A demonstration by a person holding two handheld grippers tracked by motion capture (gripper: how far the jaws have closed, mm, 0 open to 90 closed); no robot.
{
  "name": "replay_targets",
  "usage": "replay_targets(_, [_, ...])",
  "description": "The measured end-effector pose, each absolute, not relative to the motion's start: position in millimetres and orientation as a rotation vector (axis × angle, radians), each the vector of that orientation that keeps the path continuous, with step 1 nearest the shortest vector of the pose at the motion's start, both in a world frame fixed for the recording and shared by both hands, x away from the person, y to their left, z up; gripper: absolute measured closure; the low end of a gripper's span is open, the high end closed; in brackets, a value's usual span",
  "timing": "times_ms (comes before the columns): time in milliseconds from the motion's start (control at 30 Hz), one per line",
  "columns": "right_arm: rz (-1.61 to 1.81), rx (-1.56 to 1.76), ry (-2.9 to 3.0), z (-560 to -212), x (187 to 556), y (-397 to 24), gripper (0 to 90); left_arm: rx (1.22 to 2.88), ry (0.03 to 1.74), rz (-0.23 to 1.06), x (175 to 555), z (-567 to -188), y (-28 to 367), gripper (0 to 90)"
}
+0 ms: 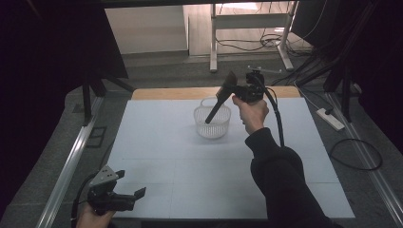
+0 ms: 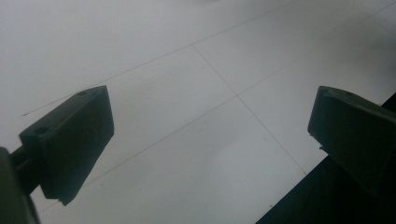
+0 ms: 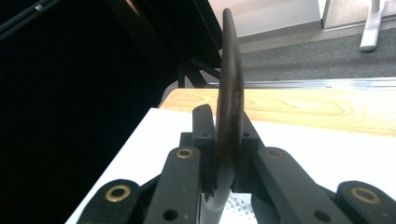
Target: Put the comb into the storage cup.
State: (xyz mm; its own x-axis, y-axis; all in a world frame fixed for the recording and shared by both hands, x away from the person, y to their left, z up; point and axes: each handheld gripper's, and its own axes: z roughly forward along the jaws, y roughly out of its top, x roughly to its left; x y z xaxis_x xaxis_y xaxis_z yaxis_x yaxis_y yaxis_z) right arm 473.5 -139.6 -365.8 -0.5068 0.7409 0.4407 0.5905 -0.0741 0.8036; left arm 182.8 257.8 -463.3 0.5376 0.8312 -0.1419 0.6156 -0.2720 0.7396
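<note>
My right gripper point(image 1: 234, 85) has its fingers clamped on the flat head of a dark spatula point(image 1: 219, 102), held above the far middle of the bench point(image 1: 157, 142). The spatula's handle slants down into the clear basket point(image 1: 212, 122) standing there. My left gripper point(image 1: 129, 190) sits at the near left corner, fingers point(image 2: 70, 140) spread wide with nothing between them.

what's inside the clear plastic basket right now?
The black handle end of a dark flat spatula dips into the clear perforated plastic basket, held by the right gripper. Otherwise the basket looks empty; the floor under the handle tip is hidden.
</note>
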Motion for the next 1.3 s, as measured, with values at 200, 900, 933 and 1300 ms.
replay_targets(200, [1.629, 1.479, 2.041, -374, 473, -136, 83.9, 1.992, 1.173, 0.35, 183, -463, 258, 1.4])
replay_targets(900, [1.613, 1.52, 2.053, -405, 475, -125, 83.9, 1.99, 1.168, 0.35, 182, -463, 259, 1.6])
replay_targets(933, [1.614, 1.523, 2.055, -407, 476, -124, 83.9, 1.99, 1.168, 0.349, 182, -463, 259, 1.6])
replay_targets(1300, [1.612, 1.551, 2.052, -420, 478, -123, 83.9, 1.986, 1.168, 0.347, 182, -463, 259, 1.6])
